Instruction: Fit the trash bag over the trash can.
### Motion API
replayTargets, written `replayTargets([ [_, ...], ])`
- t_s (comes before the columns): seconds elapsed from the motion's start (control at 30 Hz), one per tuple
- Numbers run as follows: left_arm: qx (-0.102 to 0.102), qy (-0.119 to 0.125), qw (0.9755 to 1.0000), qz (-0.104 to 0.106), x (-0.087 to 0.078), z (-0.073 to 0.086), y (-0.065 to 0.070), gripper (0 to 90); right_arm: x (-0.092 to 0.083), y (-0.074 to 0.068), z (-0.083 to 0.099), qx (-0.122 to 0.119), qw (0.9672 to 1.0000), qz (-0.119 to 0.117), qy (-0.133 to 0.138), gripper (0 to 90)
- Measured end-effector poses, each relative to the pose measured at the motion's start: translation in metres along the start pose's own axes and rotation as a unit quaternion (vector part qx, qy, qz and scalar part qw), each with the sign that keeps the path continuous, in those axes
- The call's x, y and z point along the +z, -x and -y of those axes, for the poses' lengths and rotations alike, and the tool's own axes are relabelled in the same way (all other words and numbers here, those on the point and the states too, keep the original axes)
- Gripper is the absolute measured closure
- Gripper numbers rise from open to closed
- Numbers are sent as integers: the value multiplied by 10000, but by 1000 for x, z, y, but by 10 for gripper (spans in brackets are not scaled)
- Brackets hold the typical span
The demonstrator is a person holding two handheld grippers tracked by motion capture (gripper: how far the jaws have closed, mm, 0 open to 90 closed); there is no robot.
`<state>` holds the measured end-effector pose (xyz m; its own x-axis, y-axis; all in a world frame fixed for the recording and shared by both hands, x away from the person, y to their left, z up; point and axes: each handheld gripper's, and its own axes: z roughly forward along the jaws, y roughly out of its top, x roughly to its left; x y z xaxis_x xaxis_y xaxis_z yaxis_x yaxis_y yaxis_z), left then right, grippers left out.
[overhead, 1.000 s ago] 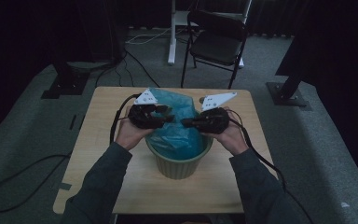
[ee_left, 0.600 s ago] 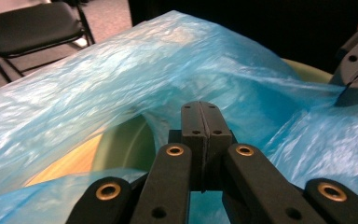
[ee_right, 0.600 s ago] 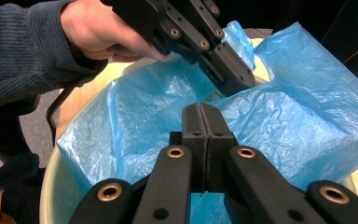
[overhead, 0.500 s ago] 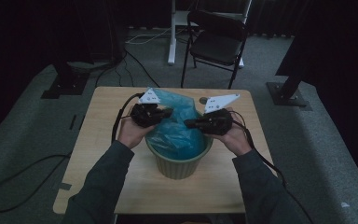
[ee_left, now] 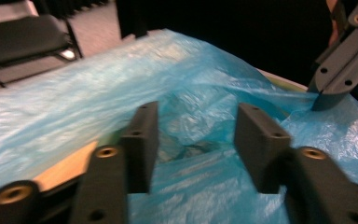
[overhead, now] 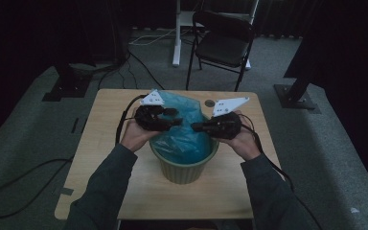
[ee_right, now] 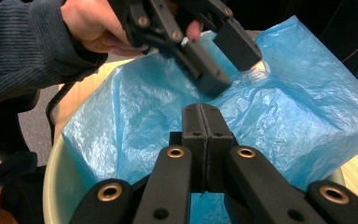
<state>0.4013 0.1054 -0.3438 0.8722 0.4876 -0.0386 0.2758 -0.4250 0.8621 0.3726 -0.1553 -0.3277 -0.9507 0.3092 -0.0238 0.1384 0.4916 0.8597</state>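
Observation:
A pale green pot (overhead: 184, 167) stands mid-table with a blue plastic bag (overhead: 182, 136) bunched in it. My left gripper (overhead: 172, 117) hovers over the bag's left side. Its jaws have just been opening and stand apart (ee_left: 196, 140), with the film (ee_left: 74, 102) below and between them but not pressed. My right gripper (overhead: 195, 127) comes in from the right with its jaws shut (ee_right: 206, 112), pinching the bag's (ee_right: 298, 107) near edge at the pot rim (ee_right: 60, 177). The left gripper (ee_right: 230, 70) hangs open just beyond it.
The pot sits on a small wooden table (overhead: 105, 143). Behind the table are a black folding chair (overhead: 225, 40) and a white post (overhead: 177, 33). Black stand bases (overhead: 297, 96) rest on the grey carpet, and cables (overhead: 19, 187) trail across the floor at the left.
The left gripper's jaws, closed on the bag half a second ago, now stand apart. Both hands stay where they were over the pot.

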Motion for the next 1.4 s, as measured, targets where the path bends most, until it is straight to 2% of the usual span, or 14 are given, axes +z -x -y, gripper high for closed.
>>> replayTargets([
  [0.07, -16, -98, 9999, 105, 4, 0, -1, 441, -1, -1, -1, -23, 10000, -8, 9, 898],
  [0.13, -8, -165, 9997, 186, 7, 0, 0, 488, -1, -1, -1, -57, 10000, -27, 28, 898],
  [0.17, 22, -197, 9996, 176, 8, 0, 2, 554, -1, -1, -2, -68, 10000, -35, 34, 898],
  [0.23, 94, -244, 9996, 83, 9, -1, 4, 745, 0, -1, -1, -72, 10000, -34, 14, 898],
  [0.3, 94, -208, 9997, -78, 7, -1, 4, 879, 0, -2, -1, -83, 10000, -16, -15, 898],
  [0.33, 56, -167, 9998, -115, 6, -1, 3, 896, 0, -2, 0, -88, 10000, -12, -24, 898],
  [0.53, -196, -59, 9984, -527, -5, 0, -7, 900, -5, 0, 3, -66, 10000, 50, -38, 898],
  [0.73, -418, -39, 9949, -917, -15, 6, -21, 900, -11, 3, 10, -2, 9997, 205, -98, 898],
  [0.9, -634, -13, 9911, -1169, -24, 11, -33, 900, -18, 9, 20, 113, 9993, 333, -142, 898],
  [1.07, -862, 49, 9860, -1429, -33, 17, -44, 900, -27, 13, 31, 223, 9985, 468, -190, 898],
  [1.23, -1119, 79, 9798, -1658, -40, 23, -54, 900, -37, 18, 41, 345, 9972, 618, -234, 898],
  [1.33, -1187, 52, 9789, -1662, -39, 26, -56, 900, -41, 21, 47, 408, 9966, 669, -237, 898],
  [1.4, -1134, 72, 9806, -1598, -37, 26, -53, 899, -42, 22, 49, 437, 9963, 698, -265, 898],
])
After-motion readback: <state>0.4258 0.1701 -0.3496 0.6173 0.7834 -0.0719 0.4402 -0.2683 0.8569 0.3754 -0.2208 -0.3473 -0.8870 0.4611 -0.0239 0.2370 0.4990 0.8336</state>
